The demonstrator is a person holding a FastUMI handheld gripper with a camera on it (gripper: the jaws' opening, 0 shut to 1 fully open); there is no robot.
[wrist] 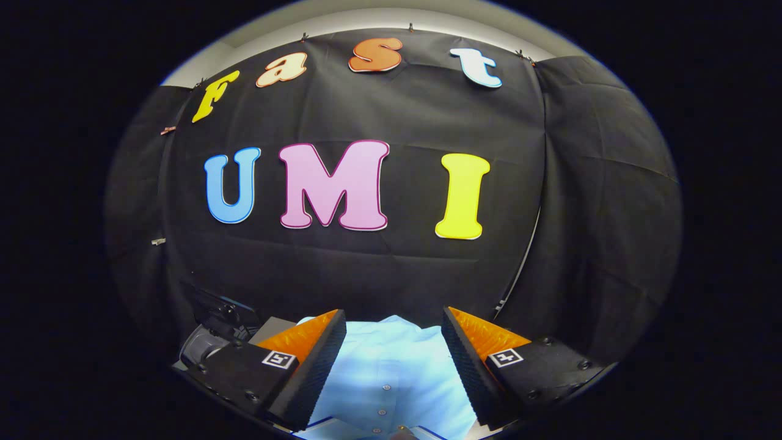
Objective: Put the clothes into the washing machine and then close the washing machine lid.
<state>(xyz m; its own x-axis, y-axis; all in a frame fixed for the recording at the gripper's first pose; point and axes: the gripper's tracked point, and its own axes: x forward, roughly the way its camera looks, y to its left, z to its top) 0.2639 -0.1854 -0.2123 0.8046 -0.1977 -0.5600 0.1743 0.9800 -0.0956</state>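
Observation:
A light blue buttoned shirt (391, 373) lies below and between the fingers, its placket with small buttons running down the middle. My gripper (394, 321) is open, its two fingers spread wide on either side of the shirt, and neither pad touches the cloth. The shirt's far edge shows just beyond the fingertips. A dark rounded device with a grey barrel (211, 336) sits behind the left finger; I cannot tell what it is.
The booth's black cloth wall (379, 269) rises close ahead, beyond the shirt. A second black panel (605, 214) angles in on the right, with a pale strip at the seam between the two.

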